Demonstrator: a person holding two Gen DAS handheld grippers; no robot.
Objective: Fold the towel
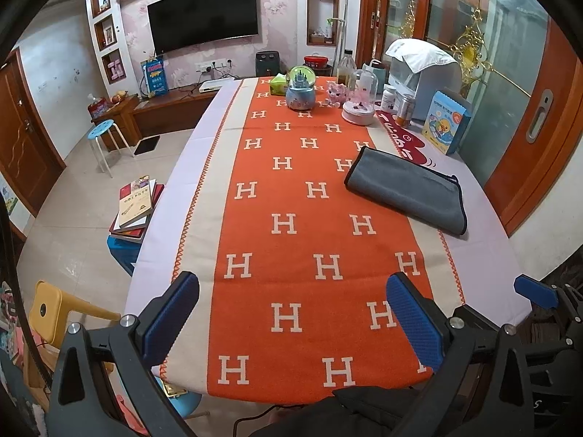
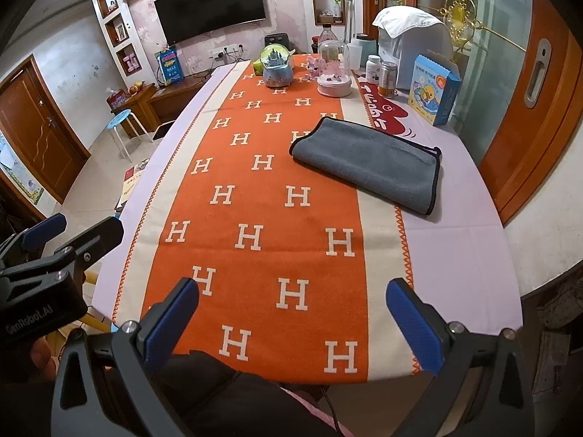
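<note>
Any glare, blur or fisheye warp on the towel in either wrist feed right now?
Left wrist view: towel sharp, evenly lit, no glare; table edges bow strongly, corners black. Right wrist view: towel equally crisp, soft shadow beneath its near edge; glare only on the glass door behind.

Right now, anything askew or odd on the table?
Only the towel: already folded, it lies skewed to the runner, half on its right border, half on bare tablecloth. Both grippers, left and right, hang open near the front edge, touching nothing. No spills seen.
</note>
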